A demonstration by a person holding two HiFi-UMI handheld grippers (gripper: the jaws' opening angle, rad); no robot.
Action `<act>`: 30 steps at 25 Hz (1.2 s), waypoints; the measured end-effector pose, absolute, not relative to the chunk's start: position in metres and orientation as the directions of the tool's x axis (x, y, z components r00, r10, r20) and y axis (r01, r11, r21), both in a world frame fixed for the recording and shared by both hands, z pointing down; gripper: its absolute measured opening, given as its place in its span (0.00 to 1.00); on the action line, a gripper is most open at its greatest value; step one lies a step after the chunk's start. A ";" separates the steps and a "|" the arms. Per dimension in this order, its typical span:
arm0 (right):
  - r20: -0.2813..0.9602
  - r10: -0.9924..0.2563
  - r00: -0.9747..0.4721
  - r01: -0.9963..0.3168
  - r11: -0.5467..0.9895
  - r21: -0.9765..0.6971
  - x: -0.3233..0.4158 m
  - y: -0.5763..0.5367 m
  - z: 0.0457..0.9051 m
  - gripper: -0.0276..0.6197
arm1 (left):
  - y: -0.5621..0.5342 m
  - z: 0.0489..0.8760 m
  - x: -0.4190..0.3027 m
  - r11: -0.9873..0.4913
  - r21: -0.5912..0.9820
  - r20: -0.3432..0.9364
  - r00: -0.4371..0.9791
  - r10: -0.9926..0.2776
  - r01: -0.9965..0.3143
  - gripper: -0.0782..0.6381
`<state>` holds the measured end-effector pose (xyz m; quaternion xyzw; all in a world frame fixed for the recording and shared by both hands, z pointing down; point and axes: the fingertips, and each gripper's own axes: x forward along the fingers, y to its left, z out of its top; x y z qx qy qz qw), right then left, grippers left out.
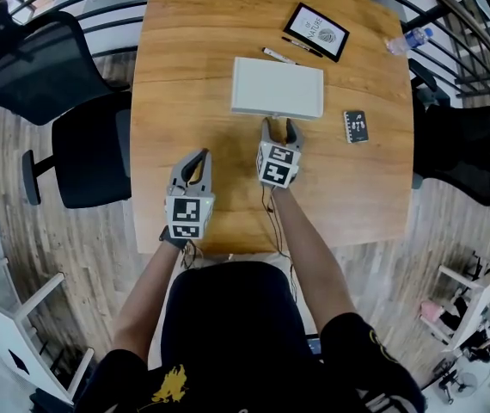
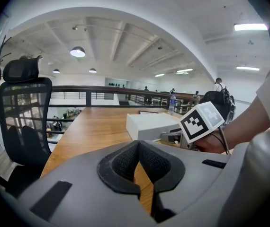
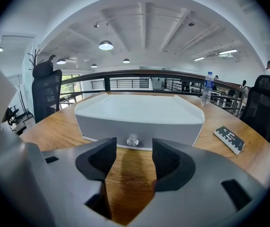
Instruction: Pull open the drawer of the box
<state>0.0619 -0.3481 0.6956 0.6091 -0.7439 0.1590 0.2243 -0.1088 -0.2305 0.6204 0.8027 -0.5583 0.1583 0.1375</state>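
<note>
Head view: round-cornered wood table (image 1: 185,101), visible grain. White rectangular box (image 1: 277,88) lies flat mid-table, matte top, long side facing the person. Right gripper (image 1: 280,126) has its tips just at the box's near edge, jaws apart. Left gripper (image 1: 199,154) is further back over bare wood, well apart from the box, tips pinched. Beyond the box: slim pen (image 1: 278,55) and a black-framed card (image 1: 316,31). Small black card (image 1: 356,126) to the box's right. Clear water bottle (image 1: 408,40) at the far right edge. Black mesh chair (image 1: 34,63) off the left side.

Left gripper view: left gripper (image 2: 138,143) has its ribbed black pads meeting at the tips, nothing between them, wood showing through the slot below. Box (image 2: 151,126) is ahead-right. Right gripper's marker cube (image 2: 201,121) sits against the box's near side.

Right gripper view: right gripper (image 3: 134,148) jaws are at a medium gap, textured pads clear on both sides. Small clear faceted knob (image 3: 132,140) sits centred in the gap, just ahead of the tips, not touched. Knob is low on the grey drawer front (image 3: 173,134), which looks flush w/ the box (image 3: 139,109), so the drawer is shut. Box top is smooth white, corners rounded. Black card (image 3: 229,139) lies right, bottle (image 3: 207,93) behind it.
</note>
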 end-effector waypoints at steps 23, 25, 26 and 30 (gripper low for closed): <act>0.538 -0.832 -0.134 -0.980 0.191 0.051 0.057 -0.355 0.700 0.15 | -0.224 0.624 -0.109 -0.338 0.049 0.413 0.327 -0.850 -0.940 0.13; 0.536 -0.833 -0.136 -0.979 0.196 0.055 0.057 -0.355 0.700 0.15 | -0.223 0.625 -0.108 -0.337 0.049 0.415 0.326 -0.849 -0.940 0.13; 0.539 -0.831 -0.137 -0.979 0.197 0.055 0.057 -0.354 0.700 0.15 | -0.222 0.625 -0.107 -0.339 0.047 0.416 0.327 -0.848 -0.940 0.13; 0.535 -0.833 -0.142 -0.977 0.204 0.058 0.056 -0.352 0.697 0.15 | -0.223 0.624 -0.105 -0.345 0.045 0.418 0.331 -0.846 -0.938 0.13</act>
